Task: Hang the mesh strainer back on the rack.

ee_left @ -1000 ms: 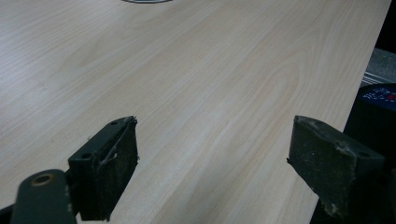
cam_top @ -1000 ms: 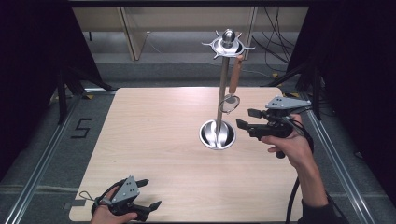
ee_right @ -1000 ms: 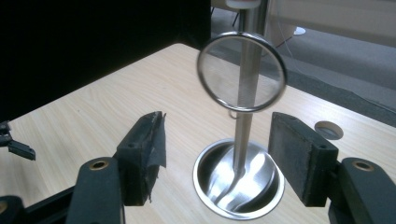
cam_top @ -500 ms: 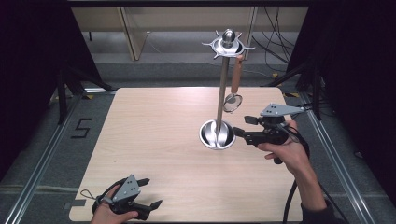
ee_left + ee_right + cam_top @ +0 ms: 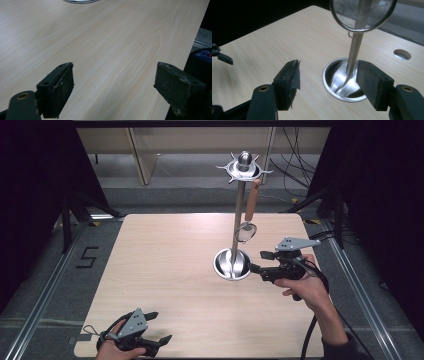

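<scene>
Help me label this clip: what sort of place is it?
Probably a lab recording booth, not a kitchen: black curtains flank the lone wooden table, cables trail behind, and a utensil stand is the prop.

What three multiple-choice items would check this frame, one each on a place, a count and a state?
1. Where does the mesh strainer hang?
A. from the top ring of the utensil stand
B. in the left gripper
C. flat on the table

2. How many utensils hang on the stand?
A. three
B. one
C. none

3. How do the jaws of the right gripper stand?
A. clamped on the pole
B. shut on nothing
C. open, nothing between the pads

Key: 1 A, its brown handle hooks onto the spiked ring at the top, the mesh bowl beside the pole. 2 B, the strainer alone hangs there. 3 C, the right gripper view shows both pads apart, with the stand's round base beyond them on the wooden table.
</scene>
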